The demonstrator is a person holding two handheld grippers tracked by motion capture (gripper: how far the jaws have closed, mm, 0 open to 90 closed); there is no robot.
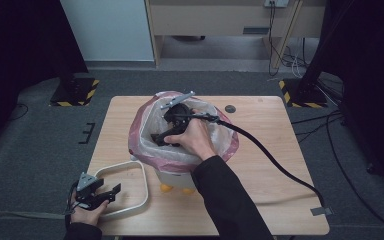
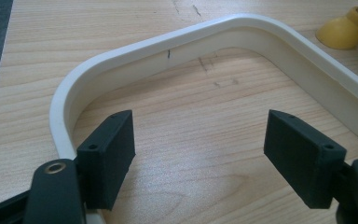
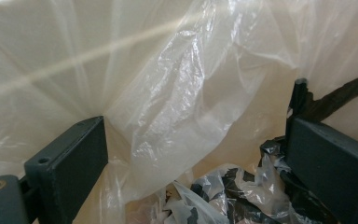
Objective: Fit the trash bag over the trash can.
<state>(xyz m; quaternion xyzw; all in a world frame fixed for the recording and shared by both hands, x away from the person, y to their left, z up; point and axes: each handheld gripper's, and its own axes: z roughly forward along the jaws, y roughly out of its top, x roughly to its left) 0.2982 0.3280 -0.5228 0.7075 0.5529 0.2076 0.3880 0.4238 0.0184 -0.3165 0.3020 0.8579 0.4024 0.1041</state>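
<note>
Two claws are at work over a pale wooden surface (image 1: 260,165). Largest on it is a white bin (image 1: 177,177) standing on yellow feet (image 2: 342,32) and lined with a clear, pink-tinted plastic bag (image 1: 145,137) whose edge is folded out over the rim. The right claw (image 1: 160,139) reaches down inside the bag, its jaws standing wide apart with nothing pressed between them; crumpled black-and-white plastic scraps (image 3: 228,196) lie at the bottom just below. A white, rounded ring frame (image 1: 140,172) lies flat beside the bin, near the front left corner. The left claw (image 1: 111,192) rests low over that frame, jaws spread, one pad (image 2: 107,156) just beside the frame's inner wall.
</note>
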